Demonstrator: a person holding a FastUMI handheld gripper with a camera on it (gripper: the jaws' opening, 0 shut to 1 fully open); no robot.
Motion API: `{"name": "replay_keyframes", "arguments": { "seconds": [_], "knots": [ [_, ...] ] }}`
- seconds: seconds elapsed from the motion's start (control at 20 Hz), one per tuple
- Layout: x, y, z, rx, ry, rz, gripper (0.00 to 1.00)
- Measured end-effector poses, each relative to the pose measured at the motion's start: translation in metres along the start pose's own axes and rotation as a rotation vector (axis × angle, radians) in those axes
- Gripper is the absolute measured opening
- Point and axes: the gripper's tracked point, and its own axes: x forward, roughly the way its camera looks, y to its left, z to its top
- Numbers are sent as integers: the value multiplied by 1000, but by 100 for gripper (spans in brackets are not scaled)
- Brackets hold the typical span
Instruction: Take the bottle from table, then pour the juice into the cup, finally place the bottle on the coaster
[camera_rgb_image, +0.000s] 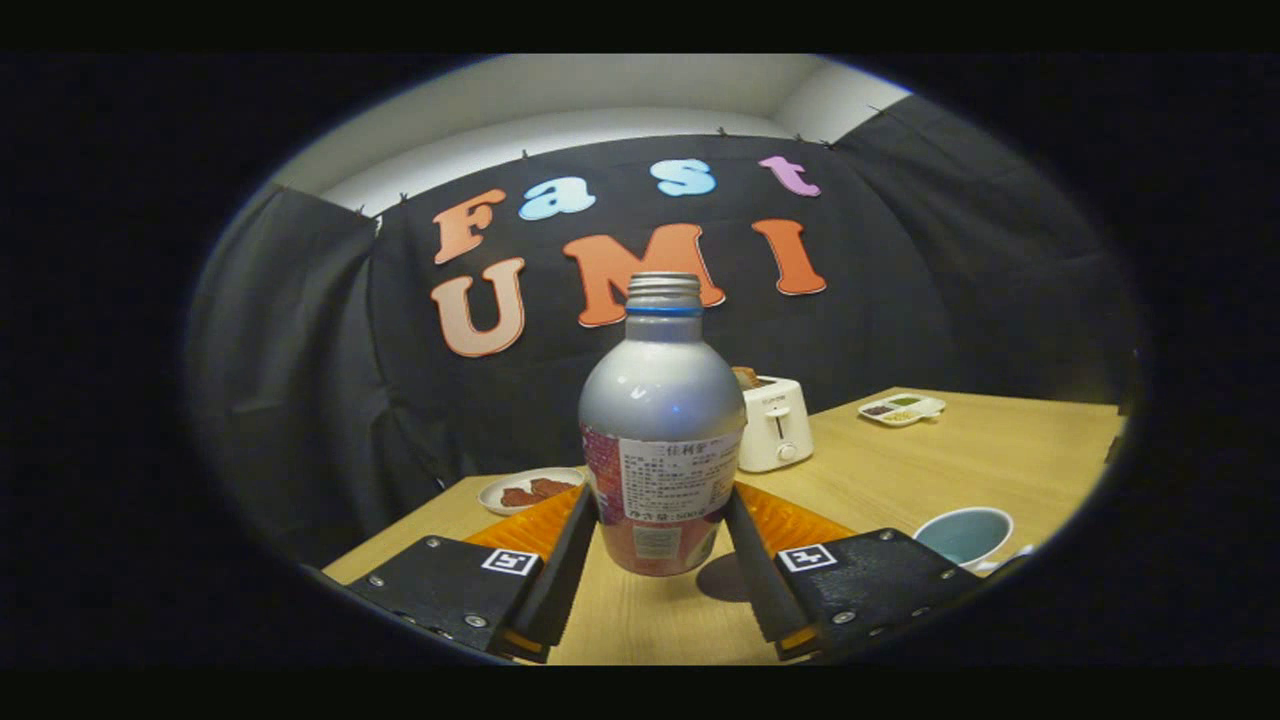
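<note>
A silver metal bottle with a printed label and a bare threaded neck stands upright between my fingers. My gripper is shut on it, both fingers pressing on its lower sides. Its base seems to hang just above the wooden table, and its shadow falls to the right. An orange ribbed coaster lies right behind the bottle, spreading to both sides of it. A pale blue cup stands to the right, beside my right finger; I cannot see what is inside it.
A white toaster stands beyond the coaster, to the right of the bottle. A small plate of brown food sits at the table's far left corner. A white divided dish lies at the far right.
</note>
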Motion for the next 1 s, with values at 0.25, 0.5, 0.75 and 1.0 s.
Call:
{"name": "replay_keyframes", "arguments": {
  "seconds": [0.25, 0.5, 0.75, 1.0],
  "knots": [
    [12, -11, -16, -209, 55, -48, 72],
    [29, -23, -40, -278, 121, -75, 72],
    [42, -39, -74, -246, 203, -97, 73],
    [45, -46, -88, -206, 220, -107, 73]
  ]
}}
